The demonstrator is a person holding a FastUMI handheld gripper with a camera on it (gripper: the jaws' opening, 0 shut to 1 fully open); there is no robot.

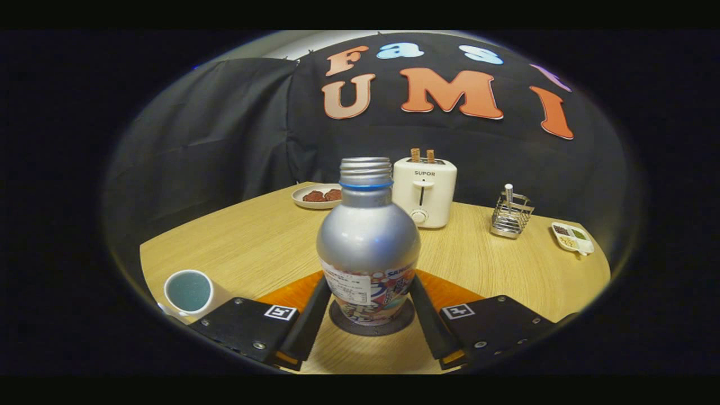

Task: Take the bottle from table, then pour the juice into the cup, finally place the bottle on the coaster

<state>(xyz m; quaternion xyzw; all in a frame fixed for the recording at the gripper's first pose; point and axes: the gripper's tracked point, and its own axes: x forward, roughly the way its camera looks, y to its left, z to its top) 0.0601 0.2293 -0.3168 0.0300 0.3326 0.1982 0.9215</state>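
Claw: the claw (368,306) has its fingers clamped on either side of the bottle's (368,247) lower body.
Bottle: upright, uncapped, standing on the dark round coaster (368,328) between the fingers.
Cup: the cup (188,292) sits near left on the worktop (270,242), holding bluish liquid.
Progress: pouring looks done; placing seems finished, only releasing remains.

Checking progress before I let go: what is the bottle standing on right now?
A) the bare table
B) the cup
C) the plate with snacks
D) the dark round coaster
D: the bottle stands upright on the dark round coaster, between the fingers of the hand-held gripper, which sit at its sides; the cup is off to the left.
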